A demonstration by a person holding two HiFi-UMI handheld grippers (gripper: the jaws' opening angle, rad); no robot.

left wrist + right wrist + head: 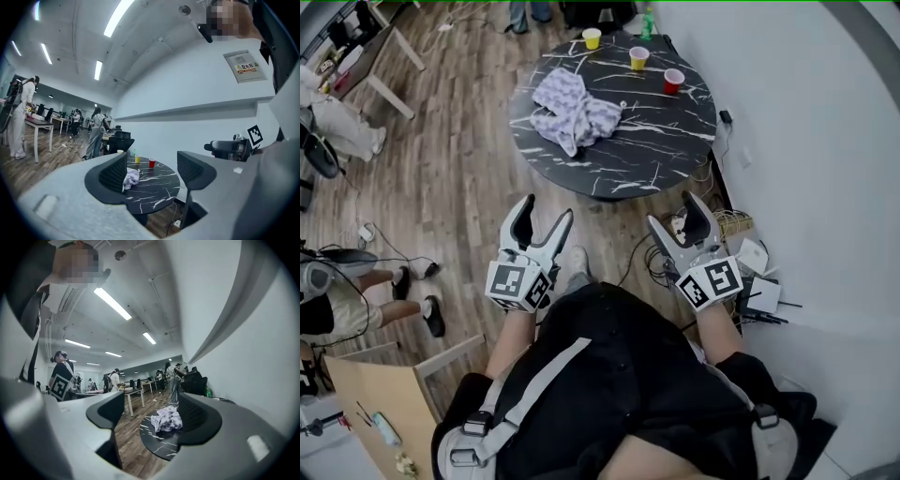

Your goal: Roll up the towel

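On round marbled bench (pixel 656 150), crumpled towel (pixel 574 111) is seen, untouched, well ahead. Left hand-held gripper (pixel 547 208) and right hand-held gripper (pixel 673 210) are held wide, empty. Approach judged in hand; next, towel edge must be reached.

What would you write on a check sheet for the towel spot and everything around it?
Surface: round dark marbled table, mostly bare.
Job's things: towel, crumpled in a heap on the table, not rolled.
Clutter: far yellow cup, near yellow cup, red cup, bottle at the far edge.
Grippers: left gripper and right gripper open, empty, short of the table.
Cables: cables tangled on the floor by the wall.
Surroundings: wooden floor, white wall, seated person at left.
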